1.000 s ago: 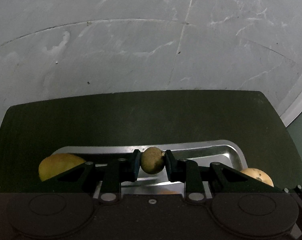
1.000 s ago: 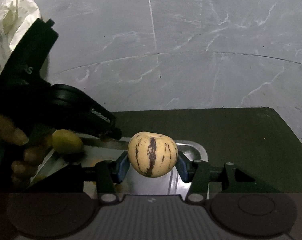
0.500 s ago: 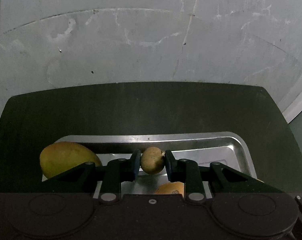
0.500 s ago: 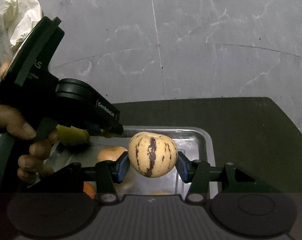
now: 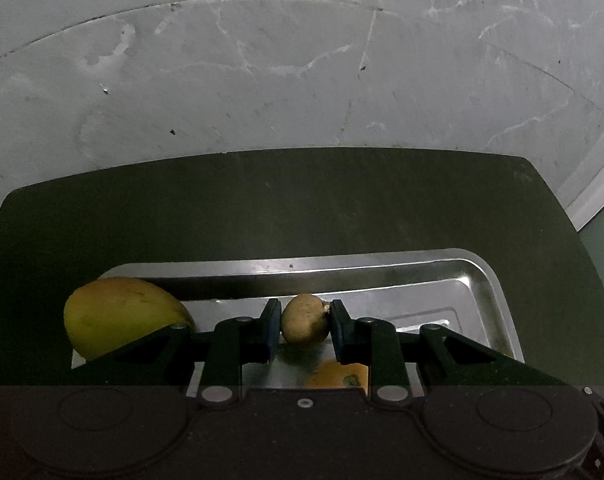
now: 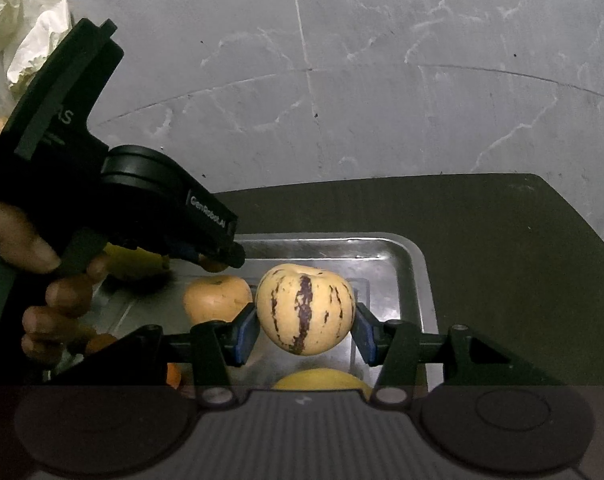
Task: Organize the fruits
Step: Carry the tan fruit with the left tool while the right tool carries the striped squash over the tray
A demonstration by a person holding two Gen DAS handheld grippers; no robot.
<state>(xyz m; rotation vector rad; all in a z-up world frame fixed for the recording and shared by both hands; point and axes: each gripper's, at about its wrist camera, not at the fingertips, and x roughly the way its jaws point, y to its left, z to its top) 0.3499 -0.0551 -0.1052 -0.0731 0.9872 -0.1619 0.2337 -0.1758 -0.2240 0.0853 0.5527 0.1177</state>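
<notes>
My left gripper (image 5: 305, 320) is shut on a small round brown fruit (image 5: 304, 318), held over the steel tray (image 5: 478, 280). A yellow mango (image 5: 117, 312) lies in the tray's left end, and an orange fruit (image 5: 338, 374) shows just under the fingers. My right gripper (image 6: 306, 322) is shut on a cream fruit with purple stripes (image 6: 305, 312), also above the tray (image 6: 418, 276). In the right wrist view the left gripper's body (image 6: 113, 196) reaches in from the left, with an orange-tan fruit (image 6: 215, 298), a yellow fruit (image 6: 322, 380) and the mango (image 6: 135, 262) below.
The tray rests on a dark mat (image 5: 302, 208) over a grey marbled floor (image 5: 302, 60). A crumpled white plastic bag (image 6: 25, 40) lies at the far left. A person's hand (image 6: 41, 292) holds the left gripper. A small orange fruit (image 6: 173, 374) sits near the tray's front left.
Both grippers have moved forward and lower over the tray, each still holding its fruit. More of the tray and the fruits in it have come into view.
</notes>
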